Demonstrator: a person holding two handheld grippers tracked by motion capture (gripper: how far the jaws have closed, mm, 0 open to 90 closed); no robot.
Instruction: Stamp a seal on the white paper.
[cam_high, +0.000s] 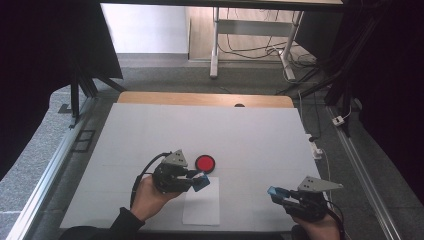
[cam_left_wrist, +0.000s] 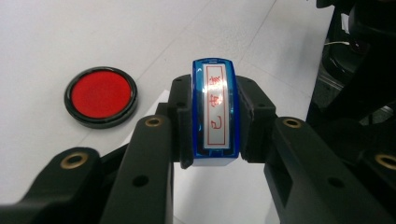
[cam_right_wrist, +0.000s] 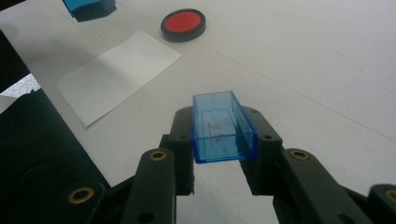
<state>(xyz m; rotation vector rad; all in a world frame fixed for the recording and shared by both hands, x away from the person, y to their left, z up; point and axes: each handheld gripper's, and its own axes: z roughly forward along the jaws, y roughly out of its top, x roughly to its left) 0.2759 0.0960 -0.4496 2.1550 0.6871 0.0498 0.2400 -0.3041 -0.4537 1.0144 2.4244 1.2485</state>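
A white table (cam_high: 150, 135) spreads out ahead of me, its wooden far edge showing beyond the white cover. Near my side lies a white sheet of paper (cam_high: 202, 202), flat on the surface, between my two hands. My left gripper (cam_high: 199, 181) hangs over the sheet's upper left corner, jaws clamped on a blue stamp (cam_left_wrist: 215, 112); in the left gripper view, the stamp's face, a white strip with red characters in a red frame, is turned toward the camera. My right gripper (cam_high: 276, 194) sits well to the right of the paper, jaws closed on the stamp's clear blue cap (cam_right_wrist: 223, 127), a small open box whose hollow faces up in the right gripper view. Just beyond the paper's top edge, near the left gripper's tip, rests a round red ink pad (cam_high: 205, 163) in a black rim, lid off, its red surface bare. Stamp and pad are apart, not touching.
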